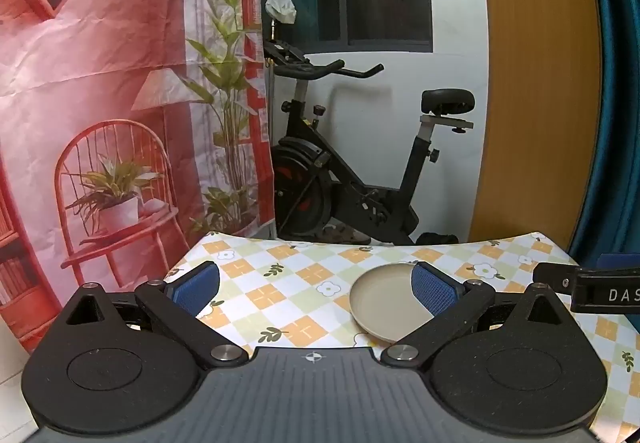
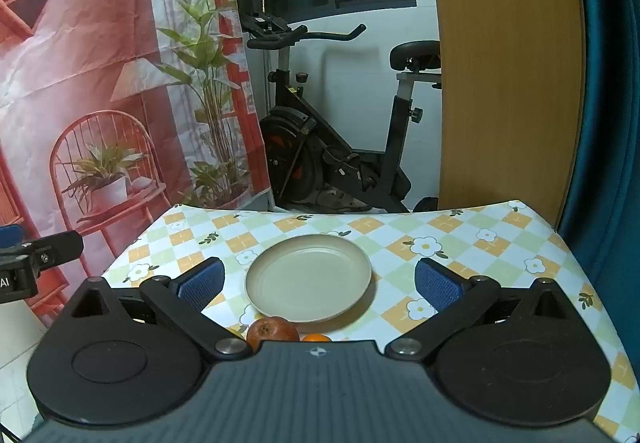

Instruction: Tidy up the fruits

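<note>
A beige plate (image 2: 308, 279) lies bare on the checked tablecloth (image 2: 480, 243), between the wide-apart blue pads of my right gripper (image 2: 318, 283), which hovers open above it. A red apple (image 2: 273, 329) and an orange fruit (image 2: 316, 338) sit just in front of the plate, half hidden by the gripper body. In the left wrist view the same plate (image 1: 380, 295) lies at the right, partly behind the right pad (image 1: 434, 289). My left gripper (image 1: 316, 285) is open over the cloth (image 1: 280, 283) with nothing between its pads. Each gripper shows at the edge of the other's view.
An exercise bike (image 1: 340, 171) stands beyond the table's far edge. A red printed backdrop (image 1: 100, 103) hangs at the left, with a wooden panel (image 1: 536, 83) and a blue curtain (image 2: 608, 83) on the right. The table's left edge drops off near the left gripper.
</note>
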The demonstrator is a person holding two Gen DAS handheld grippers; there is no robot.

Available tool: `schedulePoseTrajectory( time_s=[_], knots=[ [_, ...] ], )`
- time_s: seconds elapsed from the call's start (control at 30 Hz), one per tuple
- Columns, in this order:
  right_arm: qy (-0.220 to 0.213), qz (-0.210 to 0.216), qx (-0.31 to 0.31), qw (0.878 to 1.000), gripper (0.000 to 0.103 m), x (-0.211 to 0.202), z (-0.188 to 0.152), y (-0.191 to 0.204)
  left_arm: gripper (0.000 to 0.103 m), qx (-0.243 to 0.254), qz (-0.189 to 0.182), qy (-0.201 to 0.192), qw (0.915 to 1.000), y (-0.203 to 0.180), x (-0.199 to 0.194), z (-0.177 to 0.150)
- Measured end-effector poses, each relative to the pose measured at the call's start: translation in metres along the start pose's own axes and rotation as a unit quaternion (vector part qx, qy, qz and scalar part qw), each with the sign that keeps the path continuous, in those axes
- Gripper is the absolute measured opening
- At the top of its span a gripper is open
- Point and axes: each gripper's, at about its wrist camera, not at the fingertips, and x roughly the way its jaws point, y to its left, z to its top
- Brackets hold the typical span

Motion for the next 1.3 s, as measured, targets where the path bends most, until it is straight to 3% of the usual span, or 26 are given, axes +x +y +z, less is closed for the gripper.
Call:
schedulePoseTrajectory(
  time_s=[1.3],
  knots=[
    [-0.007,0.0,-0.006,1.0,0.103,-0.004,0.006,0.001,0.103,0.005,-0.011,-0.009,0.9999,0.0,-0.005,0.002]
  ],
)
